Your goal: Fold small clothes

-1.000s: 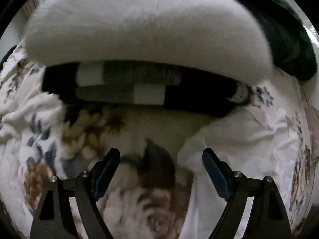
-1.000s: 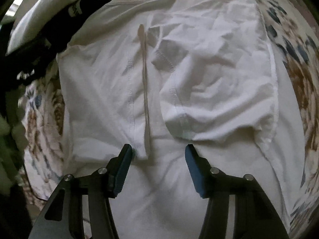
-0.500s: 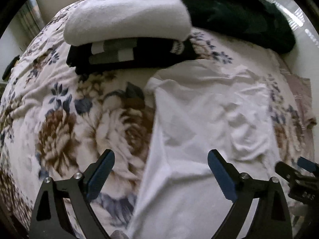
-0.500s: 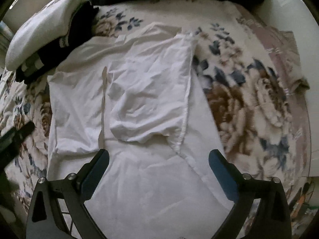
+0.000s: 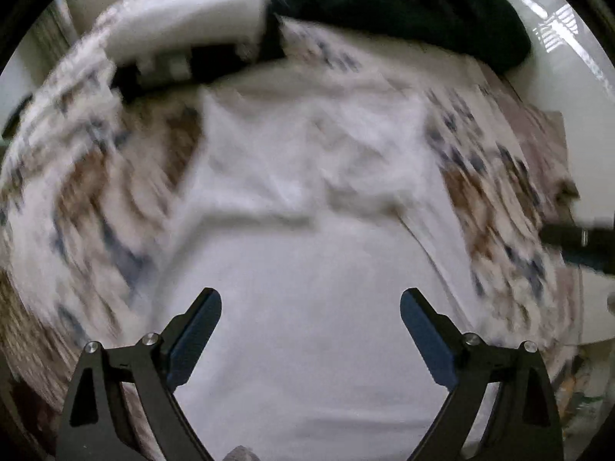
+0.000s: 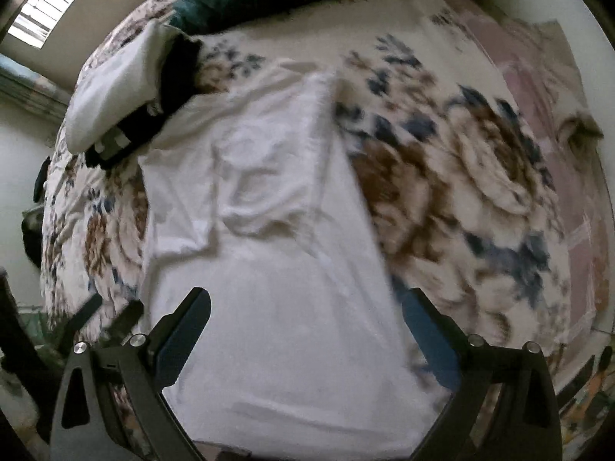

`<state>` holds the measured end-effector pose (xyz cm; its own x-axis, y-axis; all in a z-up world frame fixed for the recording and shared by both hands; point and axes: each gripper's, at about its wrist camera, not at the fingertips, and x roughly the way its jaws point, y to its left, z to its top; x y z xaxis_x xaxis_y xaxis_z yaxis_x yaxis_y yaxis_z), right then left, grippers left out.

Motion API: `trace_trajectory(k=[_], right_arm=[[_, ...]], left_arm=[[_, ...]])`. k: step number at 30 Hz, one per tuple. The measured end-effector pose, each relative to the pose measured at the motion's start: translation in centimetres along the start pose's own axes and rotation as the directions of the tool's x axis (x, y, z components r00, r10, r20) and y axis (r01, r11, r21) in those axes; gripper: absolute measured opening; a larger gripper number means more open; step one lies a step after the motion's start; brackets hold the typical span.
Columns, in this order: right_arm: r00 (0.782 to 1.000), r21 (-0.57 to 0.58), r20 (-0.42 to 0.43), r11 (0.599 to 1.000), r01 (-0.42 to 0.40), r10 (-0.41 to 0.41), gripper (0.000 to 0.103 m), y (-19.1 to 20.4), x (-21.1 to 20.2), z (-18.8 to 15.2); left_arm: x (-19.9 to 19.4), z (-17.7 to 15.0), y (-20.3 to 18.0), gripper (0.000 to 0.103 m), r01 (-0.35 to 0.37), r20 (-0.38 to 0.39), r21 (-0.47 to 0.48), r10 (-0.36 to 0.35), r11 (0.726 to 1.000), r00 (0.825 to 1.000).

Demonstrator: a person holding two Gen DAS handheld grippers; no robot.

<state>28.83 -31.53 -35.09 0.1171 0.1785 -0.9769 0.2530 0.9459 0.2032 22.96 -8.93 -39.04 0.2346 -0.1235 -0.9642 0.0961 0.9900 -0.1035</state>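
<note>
Left wrist view, blurred by motion, shows the left gripper (image 5: pixel 310 332) with its jaws spread and nothing between them, hanging over the white shirt (image 5: pixel 307 269) where a second ago it faced the folded stack (image 5: pixel 192 42) at the far left of the floral bedspread (image 5: pixel 88 192). Right gripper (image 6: pixel 306 328) has just been opening, from narrow over the folded-in sleeve to spread wide and empty. With both sleeves laid inward and the shirt flat mid-bed, the side folds look done, so folding the near hem toward the collar probably comes next.
</note>
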Motion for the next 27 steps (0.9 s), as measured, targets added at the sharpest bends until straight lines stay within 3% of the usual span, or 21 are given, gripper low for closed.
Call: trace_trajectory(k=[4,6,10,15,17,18,19,21,24,27], right_arm=[[0.998,-0.029,-0.06,0.999,0.018,-0.02,0.101,-6.9,-0.6,-0.1],[0.996,-0.042,-0.083,0.999,0.026,-0.029,0.101,-9.8,-0.4,0.1],[0.991,-0.054,-0.136,0.998,0.012,-0.02,0.101,-15.2,0.8,0.4],[0.984,-0.057,-0.175,0.998,-0.031,0.021,0.101,-18.1,2.7,1.4],[0.979,-0.043,-0.189,0.996,-0.084,0.075,0.101,-18.5,3.8,2.6],[0.976,-0.038,-0.191,0.993,-0.109,0.1,0.101,-18.5,4.2,3.2],[0.972,-0.034,-0.192,0.989,-0.147,0.138,0.101,-18.2,5.0,4.4],[0.961,-0.031,-0.198,0.978,-0.205,0.195,0.101,-17.3,6.3,6.2],[0.936,-0.036,-0.188,0.951,-0.308,0.297,0.1,-14.8,8.6,9.6],[0.915,-0.038,-0.173,0.926,-0.376,0.365,0.085,-11.9,11.1,12.8]], left_arm=[[2.4,-4.9,-6.9,0.095,0.046,-0.135,-0.085,-0.057,0.995,0.989],[3.9,-6.8,-10.1,0.095,0.088,-0.188,-0.156,-0.117,0.984,0.975],[7.5,-9.0,-14.8,0.095,0.085,-0.282,-0.243,-0.154,0.966,0.947],[11.2,-11.5,-18.3,0.095,0.012,-0.314,-0.198,-0.075,0.98,0.946],[11.1,-12.6,-18.7,0.092,0.032,-0.257,-0.191,-0.082,0.981,0.963],[10.7,-12.9,-18.7,0.076,0.04,-0.221,-0.18,-0.08,0.983,0.972],[10.4,-13.2,-18.8,0.048,0.021,-0.198,-0.159,-0.053,0.987,0.979],[9.9,-13.6,-18.4,0.004,0.005,-0.173,-0.144,-0.03,0.99,0.984],[9.0,-13.9,-17.1,0.003,0.025,-0.121,-0.179,-0.047,0.984,0.992],[7.7,-14.1,-15.8,0.002,0.034,-0.076,-0.208,-0.051,0.978,0.996]])
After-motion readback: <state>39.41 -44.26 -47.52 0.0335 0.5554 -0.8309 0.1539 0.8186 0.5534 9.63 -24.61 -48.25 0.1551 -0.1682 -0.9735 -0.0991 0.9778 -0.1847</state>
